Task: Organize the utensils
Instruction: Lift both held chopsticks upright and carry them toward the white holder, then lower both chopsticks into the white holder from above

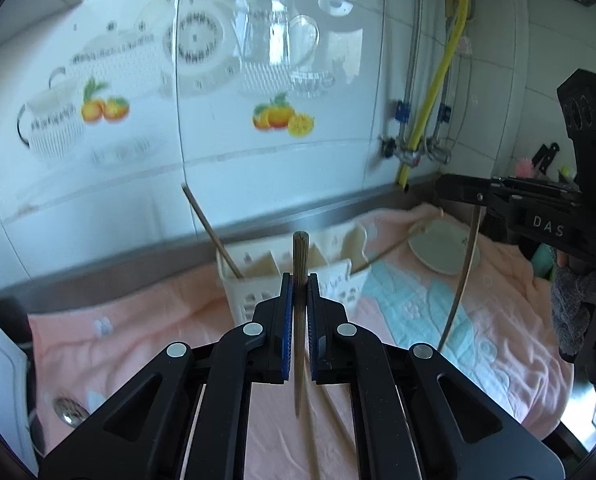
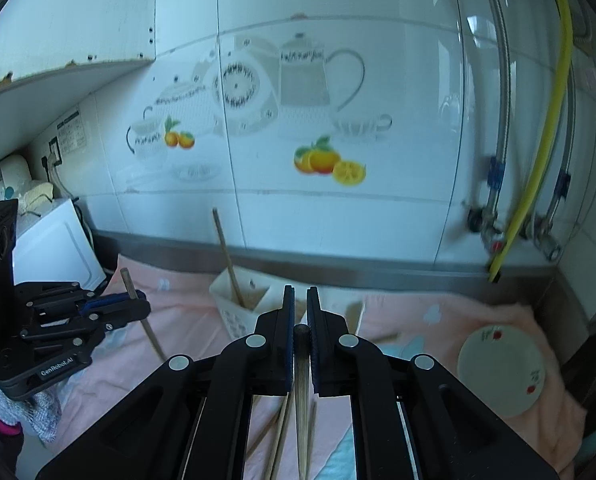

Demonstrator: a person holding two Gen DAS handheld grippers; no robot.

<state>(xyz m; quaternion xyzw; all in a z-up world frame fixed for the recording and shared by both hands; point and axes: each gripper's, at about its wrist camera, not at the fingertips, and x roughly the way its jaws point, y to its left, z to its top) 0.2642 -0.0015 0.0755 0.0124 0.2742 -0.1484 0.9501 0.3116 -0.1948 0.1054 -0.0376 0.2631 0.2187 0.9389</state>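
Pink towel [image 1: 498, 320] with caddy [image 1: 338, 280], plate [image 1: 442, 248].

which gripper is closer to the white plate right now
Right. The right gripper hangs beside the plate, holding a chopstick. The left gripper, holding another chopstick, is beyond the caddy, farther from the plate.

Both tools are matte black plastic linkages. On the left tool [image 1: 300, 280] we see two flat fingers [image 1: 285, 312] with blue ribbed pads on their inner faces, and four round silver pivot pins across the arms. Triangular cut-outs sit in the outer arms. The right tool [image 2: 300, 294] has the same build: blue pads, silver pins. Side-on, its body reads "DAS" in white; the left one reads "GenRobot.AI", with small silver screws along the links. We wear a grey knitted glove [image 1: 578, 300] on the right hand, and a grey knit with a pink cuff [image 2: 1, 424] on the left.
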